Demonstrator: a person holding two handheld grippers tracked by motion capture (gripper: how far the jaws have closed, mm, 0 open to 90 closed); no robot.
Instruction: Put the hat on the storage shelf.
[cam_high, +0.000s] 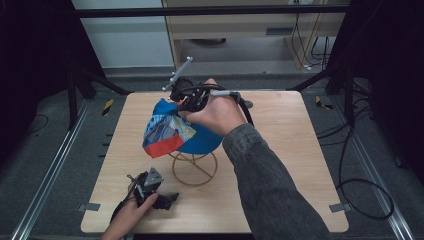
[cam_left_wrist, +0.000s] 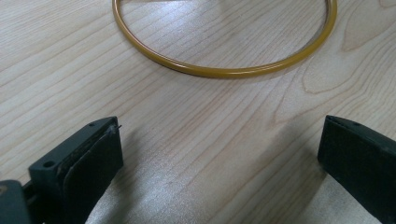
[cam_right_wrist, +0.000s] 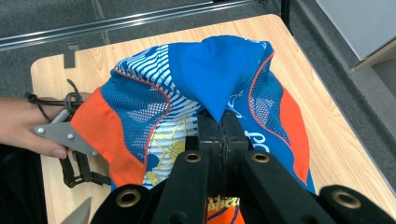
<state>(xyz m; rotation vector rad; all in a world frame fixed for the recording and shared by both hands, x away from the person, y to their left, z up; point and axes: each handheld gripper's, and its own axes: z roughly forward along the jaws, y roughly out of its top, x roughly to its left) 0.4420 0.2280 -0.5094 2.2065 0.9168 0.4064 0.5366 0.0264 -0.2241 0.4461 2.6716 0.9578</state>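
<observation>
Pale wood-grain desk (cam_high: 280, 165) carries a mesh-panelled blue, orange and white cap (cam_right_wrist: 187, 98), draped over a yellow wire stand (cam_high: 195, 169). Right tool (cam_right_wrist: 223, 135) pinches the cap's blue fabric tight. Left tool (cam_left_wrist: 219, 158) rests wide apart near the stand's ring.

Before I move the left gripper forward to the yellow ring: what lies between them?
Bare wooden table between the open left gripper and the yellow ring, per the left gripper view.
</observation>
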